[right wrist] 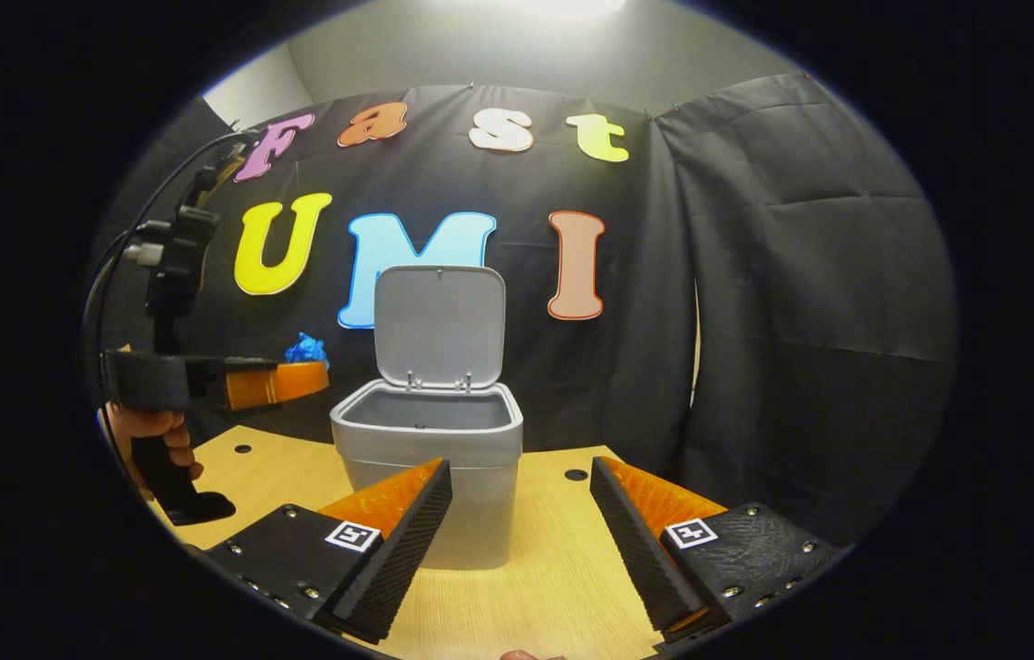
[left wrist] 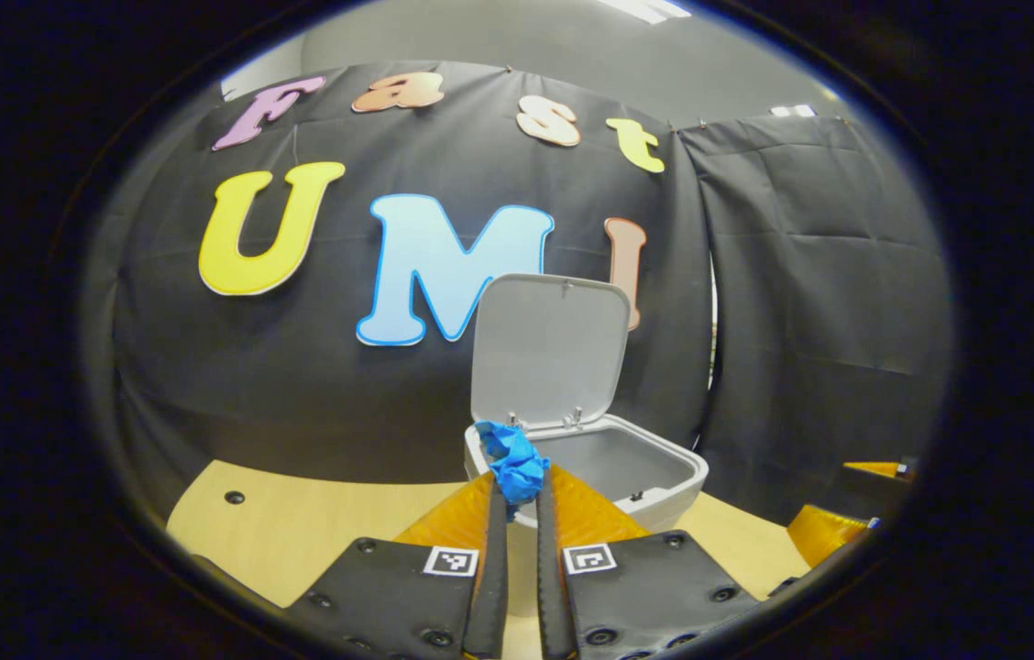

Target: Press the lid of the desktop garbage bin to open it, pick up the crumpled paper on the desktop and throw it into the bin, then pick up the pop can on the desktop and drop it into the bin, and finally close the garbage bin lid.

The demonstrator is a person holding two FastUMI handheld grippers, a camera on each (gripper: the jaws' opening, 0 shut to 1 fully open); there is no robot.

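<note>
While the bin [right wrist: 430, 458] stands near the middle of the table [right wrist: 563, 568] with its lid [right wrist: 439, 321] swung upright against the black cloth wall, bare wood lies open to either side of it and in front. Left tool [left wrist: 517, 490]: fingers nearly closed, both pressing on the blue crumpled paper [left wrist: 513, 463], which is held at the bin's near rim, level with the opening. From the right gripper view, that tool [right wrist: 283, 380] sits left of the bin, raised above the table, gripped by a hand [right wrist: 155, 435]. Right tool [right wrist: 522, 513]: fingers spread wide, holding nothing, low before the bin's front wall.
</note>
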